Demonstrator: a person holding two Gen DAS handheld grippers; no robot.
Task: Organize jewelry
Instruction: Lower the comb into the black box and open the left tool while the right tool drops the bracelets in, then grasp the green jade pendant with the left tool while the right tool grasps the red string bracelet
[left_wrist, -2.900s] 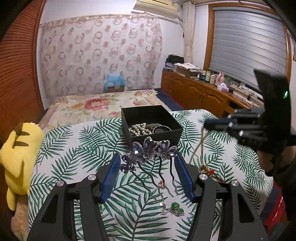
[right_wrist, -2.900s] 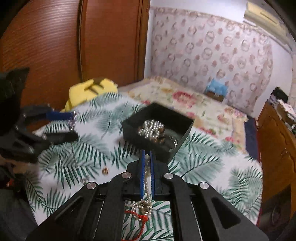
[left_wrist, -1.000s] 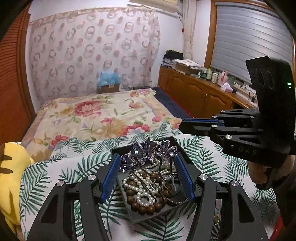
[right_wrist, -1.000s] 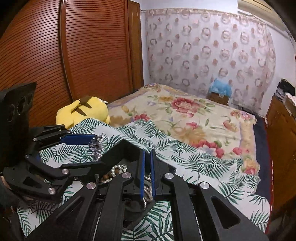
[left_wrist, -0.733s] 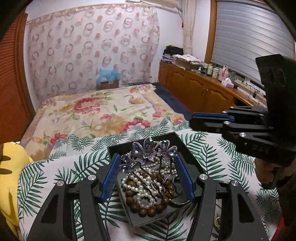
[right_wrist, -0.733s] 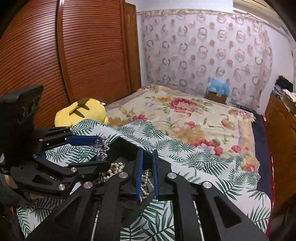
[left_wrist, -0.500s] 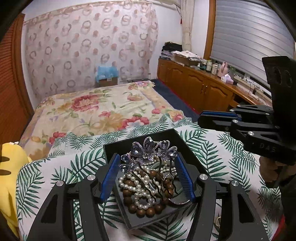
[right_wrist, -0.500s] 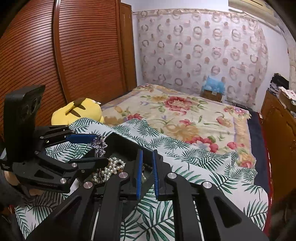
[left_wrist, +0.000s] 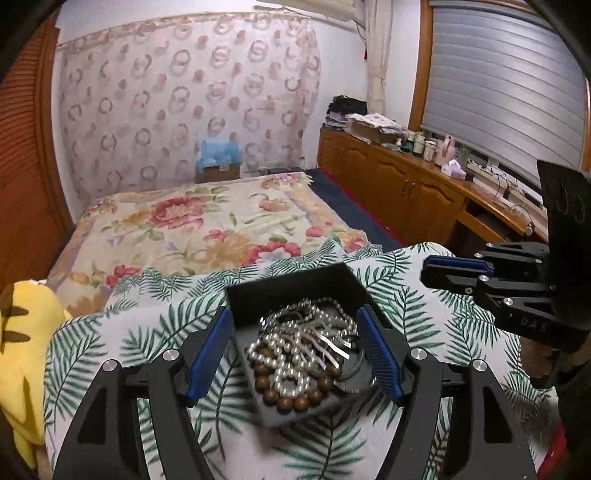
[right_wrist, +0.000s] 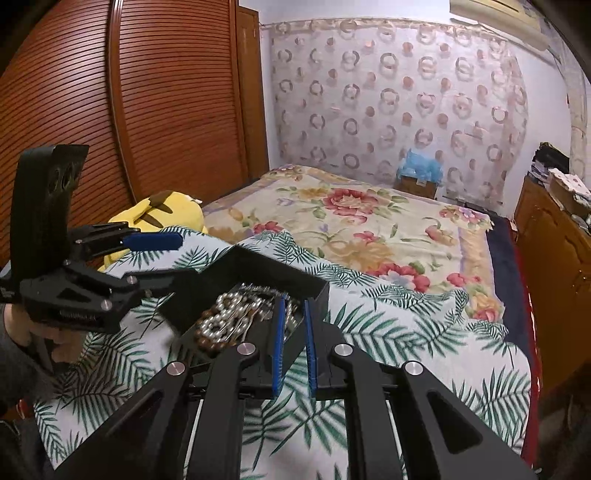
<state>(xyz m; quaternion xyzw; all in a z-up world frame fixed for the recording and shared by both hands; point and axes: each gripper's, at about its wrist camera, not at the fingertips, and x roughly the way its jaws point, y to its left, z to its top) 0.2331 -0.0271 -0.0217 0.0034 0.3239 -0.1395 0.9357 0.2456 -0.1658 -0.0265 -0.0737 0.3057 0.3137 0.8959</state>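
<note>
A black box (left_wrist: 280, 291) sits on the palm-leaf cloth (left_wrist: 147, 332) with white pearls (left_wrist: 291, 354) and brown beads (left_wrist: 291, 400) in it. My left gripper (left_wrist: 294, 314) hovers over the box and its jaws are opening, with nothing pressed between the blue pads. Blurred silver prongs of the hair comb (left_wrist: 325, 343) lie on the beads below. My right gripper (right_wrist: 294, 301) is all but shut, with only a narrow slit and nothing in it, just in front of the box (right_wrist: 273, 269). In the left wrist view the right gripper (left_wrist: 428, 269) stands right of the box.
A yellow plush toy (left_wrist: 22, 332) lies at the cloth's left edge. Beyond the box stretches a bed with a floral quilt (left_wrist: 207, 221). Wooden cabinets (left_wrist: 406, 192) line the right wall. Slatted wooden doors (right_wrist: 147, 110) stand on the left.
My left jaws widened and the purple flower comb left them, dropping into the box. The right gripper let its chain go into the box and drew back to the right.
</note>
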